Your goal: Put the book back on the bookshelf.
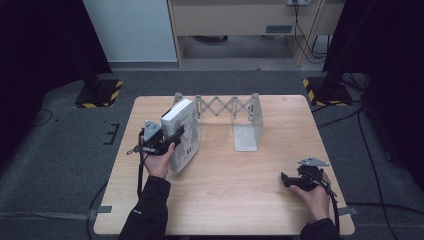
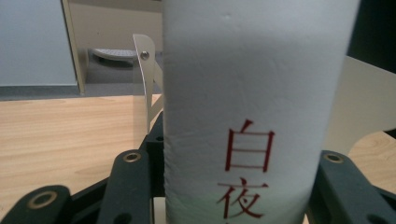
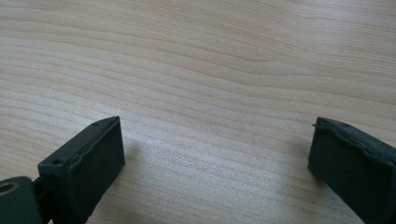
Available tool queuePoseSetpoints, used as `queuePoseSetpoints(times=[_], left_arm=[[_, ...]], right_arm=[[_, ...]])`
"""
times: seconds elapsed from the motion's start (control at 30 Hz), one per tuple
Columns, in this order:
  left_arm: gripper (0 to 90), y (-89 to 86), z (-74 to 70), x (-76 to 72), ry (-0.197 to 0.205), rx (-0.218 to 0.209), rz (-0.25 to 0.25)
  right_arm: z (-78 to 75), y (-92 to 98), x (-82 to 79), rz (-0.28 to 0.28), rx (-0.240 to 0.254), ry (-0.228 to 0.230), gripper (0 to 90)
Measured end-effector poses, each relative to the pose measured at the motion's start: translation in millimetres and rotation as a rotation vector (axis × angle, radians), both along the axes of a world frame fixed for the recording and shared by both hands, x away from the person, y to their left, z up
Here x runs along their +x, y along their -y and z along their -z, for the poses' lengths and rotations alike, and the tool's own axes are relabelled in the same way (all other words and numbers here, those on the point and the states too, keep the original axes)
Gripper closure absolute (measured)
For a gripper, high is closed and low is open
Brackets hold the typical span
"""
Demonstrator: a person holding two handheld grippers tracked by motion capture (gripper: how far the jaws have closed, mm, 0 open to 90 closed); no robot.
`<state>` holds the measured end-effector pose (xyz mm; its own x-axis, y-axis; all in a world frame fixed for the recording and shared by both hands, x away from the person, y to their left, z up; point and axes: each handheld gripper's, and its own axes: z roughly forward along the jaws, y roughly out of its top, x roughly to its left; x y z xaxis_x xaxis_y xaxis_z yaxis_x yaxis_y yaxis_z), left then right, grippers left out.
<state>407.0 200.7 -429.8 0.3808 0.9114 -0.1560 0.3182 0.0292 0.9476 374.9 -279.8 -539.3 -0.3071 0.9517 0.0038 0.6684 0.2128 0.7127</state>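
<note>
The left gripper (image 1: 167, 139), clamped on the spine of a thick white book (image 1: 184, 131), is standing it beside the folding bookend rack (image 1: 235, 107), likely needing a slide between its plates, while the right gripper (image 1: 292, 181) is resting with jaws apart.

The high view looks forward and down on the light wooden table (image 1: 240, 200), while both gripper views sit close above that same tabletop.

white book spine (image 2: 252, 93), red Chinese characters 白夜 printed down it
</note>
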Motion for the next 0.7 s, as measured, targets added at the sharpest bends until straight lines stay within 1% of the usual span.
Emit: queuePoseSetpoints(times=[0.13, 0.17, 0.3, 0.37, 0.47, 0.53, 0.7], left_arm=[[50.9, -1.8, 3.6, -8.3, -0.007, 0.012, 0.008], [50.9, -1.9, 4.7, -10.5, -0.008, 0.022, 0.009], [50.7, 0.2, 9.2, -17.0, -0.016, 0.035, 0.011], [50.7, 1.3, 11.7, -19.7, -0.017, 0.043, 0.011], [50.5, 1.5, 15.8, -20.7, -0.034, 0.046, 0.010], [50.4, 2.1, 18.1, -20.6, -0.027, 0.037, 0.008], [50.4, 6.3, 18.9, -20.4, -0.013, 0.055, 0.004]], right_arm=[[0.1, 0.1, 0.0, -0.002, -0.001, 0.001, 3.9], [0.0, 0.0, 0.0, 0.000, 0.000, 0.000, 3.9], [0.0, 0.0, 0.0, 0.000, 0.000, 0.000, 3.9], [0.0, 0.0, 0.0, 0.000, 0.000, 0.000, 3.9], [0.0, 0.1, 0.0, -0.002, -0.001, 0.001, 3.9], [0.1, 0.1, 0.0, -0.001, -0.001, 0.001, 3.9], [0.0, 0.1, 0.0, -0.001, -0.001, 0.001, 3.9]])
